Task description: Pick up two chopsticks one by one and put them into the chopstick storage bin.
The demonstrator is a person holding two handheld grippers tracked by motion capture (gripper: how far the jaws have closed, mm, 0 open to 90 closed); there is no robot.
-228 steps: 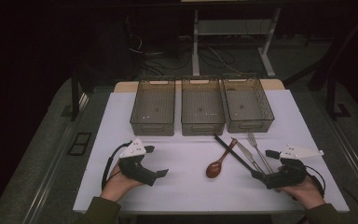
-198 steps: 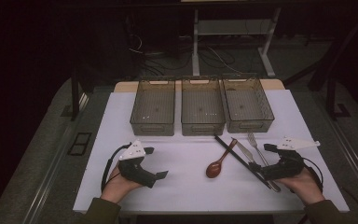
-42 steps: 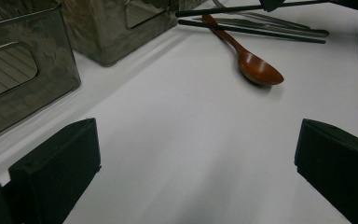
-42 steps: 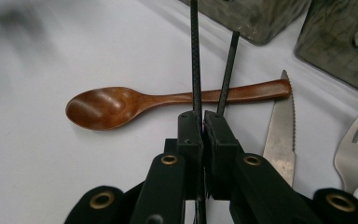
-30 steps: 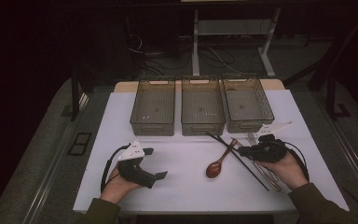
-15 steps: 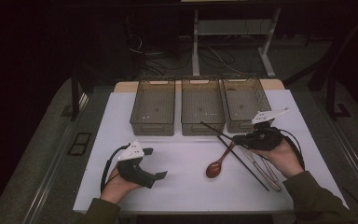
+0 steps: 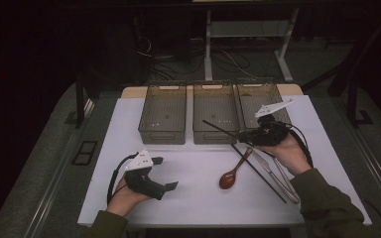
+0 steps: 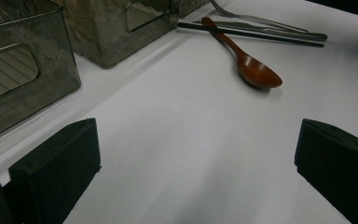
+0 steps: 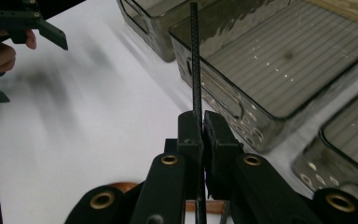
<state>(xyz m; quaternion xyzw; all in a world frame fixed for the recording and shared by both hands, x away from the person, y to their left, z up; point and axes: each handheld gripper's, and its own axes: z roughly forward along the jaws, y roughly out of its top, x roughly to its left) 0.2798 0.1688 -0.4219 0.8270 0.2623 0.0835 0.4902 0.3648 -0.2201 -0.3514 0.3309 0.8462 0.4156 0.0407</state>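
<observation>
Chopstick (image 7: 223, 129): one thin black stick, pinched between the closed jaws of the right gripper (image 7: 244, 137); lifted off the table, its free end over the near edge of the middle bin (image 7: 214, 111). In the right gripper view the stick (image 9: 195, 60) runs up from the clamped jaws toward the bins.

Second chopstick (image 7: 259, 167): black, flat on the table, right of centre, slanting from far-left to near-right.

Spoon (image 7: 233, 171): brown wood, bowl nearest the person, just left of the lying chopstick; its handle reaches toward that stick.

Metal cutlery (image 7: 278, 174): silver pieces just right of the lying chopstick; a fork's tines show in the left gripper view (image 8: 223, 8).

Left gripper (image 7: 162, 173): resting at the near left in the left hand (image 7: 126, 191), jaws wide apart, nothing between them.

Bins: three clear smoked trays in a row at the far side, the left one (image 7: 163, 113) and the right one (image 7: 263, 101) flanking the middle.

Surface: white table (image 7: 198, 198), wooden strip at its far edge.

Room: dark; grey floor, cables and a white frame beyond the table.

Change over the last half second: the right gripper and hand have moved slightly farther from the person, carrying the chopstick further over the middle bin; left gripper unchanged.
</observation>
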